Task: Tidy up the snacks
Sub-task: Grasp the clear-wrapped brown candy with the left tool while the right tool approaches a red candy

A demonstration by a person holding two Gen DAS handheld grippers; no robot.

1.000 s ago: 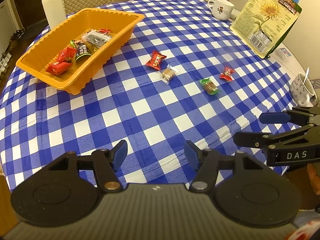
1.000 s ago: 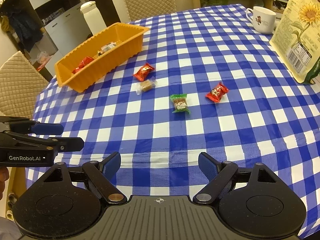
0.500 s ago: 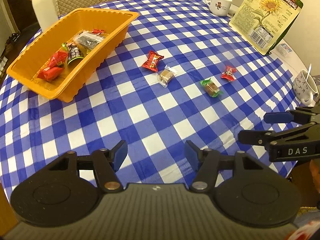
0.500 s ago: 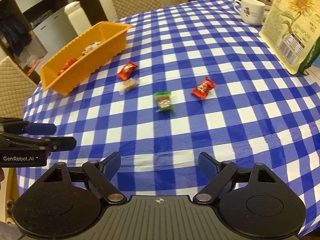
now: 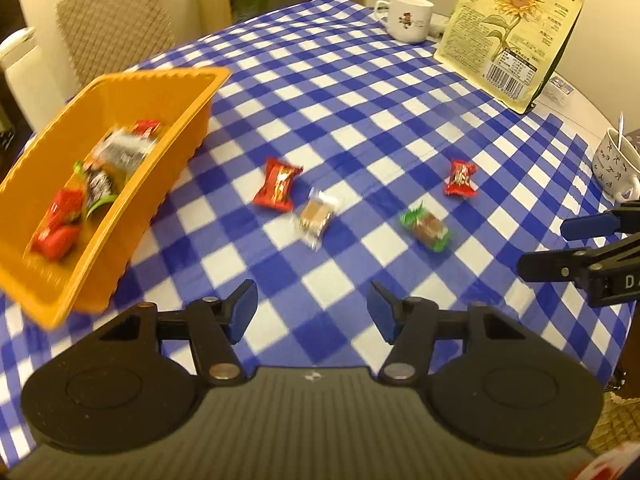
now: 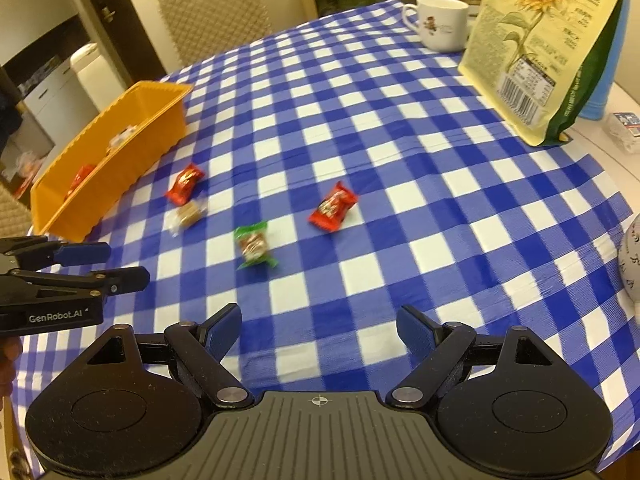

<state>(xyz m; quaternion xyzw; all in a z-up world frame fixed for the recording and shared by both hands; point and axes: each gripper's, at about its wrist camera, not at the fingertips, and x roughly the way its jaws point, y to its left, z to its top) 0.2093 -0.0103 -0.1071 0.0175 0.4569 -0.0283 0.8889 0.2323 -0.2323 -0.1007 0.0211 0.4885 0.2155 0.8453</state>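
Several wrapped snacks lie loose on the blue checked tablecloth: a red one (image 5: 277,190) (image 6: 183,184), a clear-wrapped brown one (image 5: 316,216) (image 6: 188,216), a green-wrapped one (image 5: 427,229) (image 6: 253,245) and another red one (image 5: 461,179) (image 6: 332,208). An orange tray (image 5: 160,168) (image 6: 120,172) at the left holds several snacks. My left gripper (image 5: 312,312) (image 6: 120,266) is open and empty, above the cloth short of the clear-wrapped snack. My right gripper (image 6: 319,332) (image 5: 556,248) is open and empty, short of the green and red snacks.
A sunflower-seed bag (image 5: 512,28) (image 6: 540,48) stands at the back right, with a white mug (image 5: 410,18) (image 6: 442,24) behind it. A patterned cup with a spoon (image 5: 616,168) sits at the right table edge. A chair (image 6: 216,12) and a white flask (image 6: 92,72) stand beyond the table.
Both grippers have moved forward and lower toward the loose snacks, which now look larger. Both stay open and empty. The snacks have not moved.
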